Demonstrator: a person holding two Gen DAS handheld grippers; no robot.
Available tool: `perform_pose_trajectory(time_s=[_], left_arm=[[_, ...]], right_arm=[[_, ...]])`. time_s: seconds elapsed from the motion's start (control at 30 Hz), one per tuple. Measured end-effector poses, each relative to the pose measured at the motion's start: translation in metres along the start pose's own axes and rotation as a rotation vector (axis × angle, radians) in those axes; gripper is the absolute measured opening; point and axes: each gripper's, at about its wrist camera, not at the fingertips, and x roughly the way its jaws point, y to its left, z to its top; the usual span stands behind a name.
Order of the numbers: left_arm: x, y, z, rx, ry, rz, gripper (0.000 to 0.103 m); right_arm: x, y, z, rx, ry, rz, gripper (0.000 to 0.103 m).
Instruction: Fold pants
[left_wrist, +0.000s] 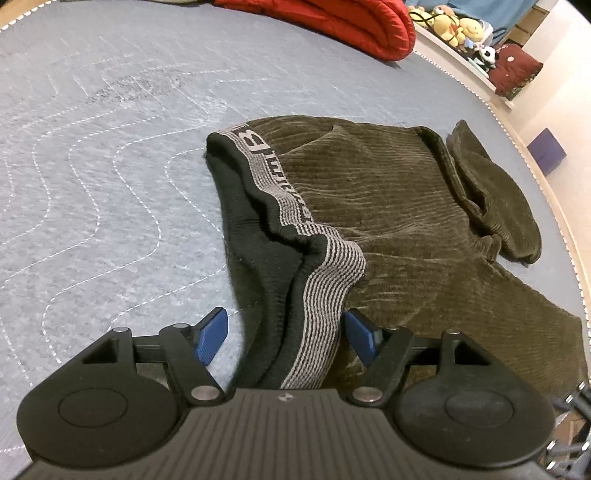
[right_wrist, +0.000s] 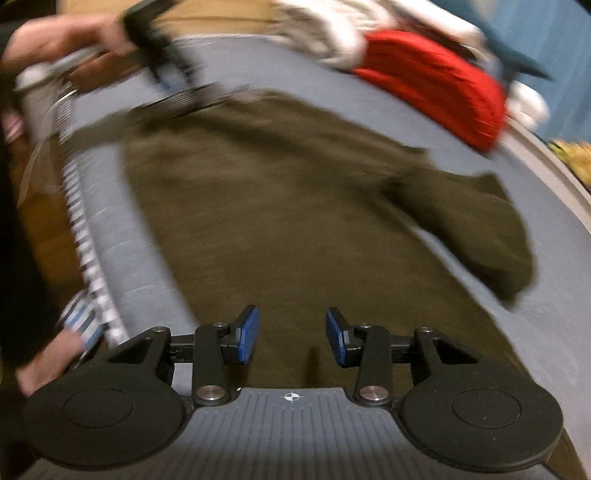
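Olive-brown corduroy pants (left_wrist: 388, 206) lie on a grey-blue quilted blanket (left_wrist: 92, 166), with a grey striped waistband (left_wrist: 280, 199) and black lining turned up on their left side. My left gripper (left_wrist: 286, 334) is open, its blue pads (left_wrist: 212, 334) on either side of the waistband fold, which runs between them. In the blurred right wrist view, my right gripper (right_wrist: 291, 338) is open and empty just above the pants (right_wrist: 280, 206). The left gripper and the hand holding it (right_wrist: 110, 48) show at the upper left there.
A red padded quilt (left_wrist: 351, 22) lies at the far edge of the blanket, also seen in the right wrist view (right_wrist: 436, 88). Plush toys (left_wrist: 454, 26) sit on a white shelf beyond. A purple box (left_wrist: 546, 151) stands on the floor at right.
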Motion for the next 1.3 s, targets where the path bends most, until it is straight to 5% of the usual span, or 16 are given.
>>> perform_pose_trajectory(time_s=[0.33, 0.43, 0.5, 0.57, 0.67, 0.8, 0.9, 1.03, 1.07, 1.2, 1.3], left_arm=[[0.018, 0.023, 0.004, -0.12, 0.047, -0.117, 0.066], [0.02, 0.026, 0.003, -0.144, 0.064, -0.175, 0.038], [0.018, 0.024, 0.002, -0.125, 0.065, -0.167, 0.026], [0.011, 0.02, 0.002, -0.102, 0.055, -0.163, 0.02], [-0.008, 0.025, 0.002, -0.128, 0.037, -0.174, 0.017], [-0.031, 0.034, -0.002, -0.139, 0.021, -0.152, 0.017], [-0.019, 0.036, -0.01, -0.137, 0.093, -0.096, 0.018], [-0.013, 0.02, -0.011, -0.082, 0.108, 0.022, 0.039], [-0.019, 0.015, -0.008, -0.068, 0.085, 0.059, 0.047], [-0.051, -0.022, 0.0, 0.097, -0.101, 0.29, 0.051], [-0.06, -0.049, 0.002, 0.193, -0.193, 0.263, 0.051]], right_arm=[[0.04, 0.041, 0.02, -0.166, 0.02, 0.108, 0.041], [0.041, 0.043, 0.028, -0.188, 0.018, 0.121, 0.041], [0.044, 0.049, 0.033, -0.223, 0.019, 0.127, 0.036], [0.048, 0.055, 0.036, -0.253, 0.026, 0.152, 0.016], [0.052, 0.062, 0.04, -0.308, 0.031, 0.156, 0.01], [0.037, 0.062, 0.045, -0.337, -0.015, 0.235, 0.009], [0.036, 0.065, 0.044, -0.352, -0.021, 0.274, 0.009], [0.041, 0.065, 0.04, -0.377, 0.022, 0.288, 0.014], [0.04, 0.06, 0.042, -0.362, 0.023, 0.29, 0.015], [0.025, 0.032, 0.051, -0.228, -0.047, 0.29, 0.018], [0.025, 0.013, 0.049, -0.111, -0.056, 0.281, 0.024]])
